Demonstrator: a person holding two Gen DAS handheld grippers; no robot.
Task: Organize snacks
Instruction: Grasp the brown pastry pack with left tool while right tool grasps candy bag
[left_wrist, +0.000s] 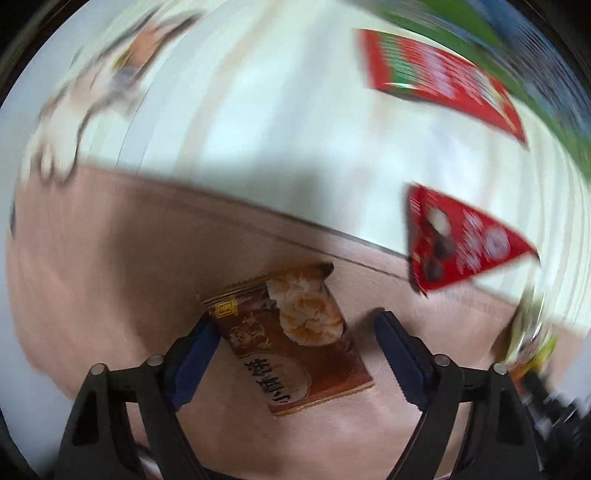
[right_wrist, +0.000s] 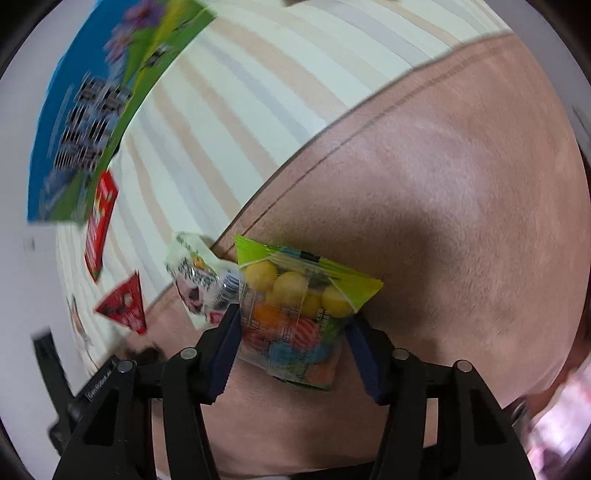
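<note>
In the left wrist view a brown snack packet (left_wrist: 295, 343) with a picture of pale pastries lies flat on a pinkish-brown surface (left_wrist: 110, 277). My left gripper (left_wrist: 295, 319) points down over it, open. Its left pad is at the packet's edge and its right pad stands well clear. In the right wrist view a clear bag of coloured candy balls (right_wrist: 295, 314) with a green top sits between the blue pads of my right gripper (right_wrist: 295, 316), and both pads press on its sides. A white printed packet (right_wrist: 199, 280) lies against the bag's left side.
A striped cloth (right_wrist: 229, 110) covers the area beyond the brown surface. On it lie a red flat packet (left_wrist: 443, 77), a red triangular packet (left_wrist: 465, 240) and a blue-and-green box (right_wrist: 92, 110). A blurred pale sleeve (right_wrist: 554, 398) shows at the lower right.
</note>
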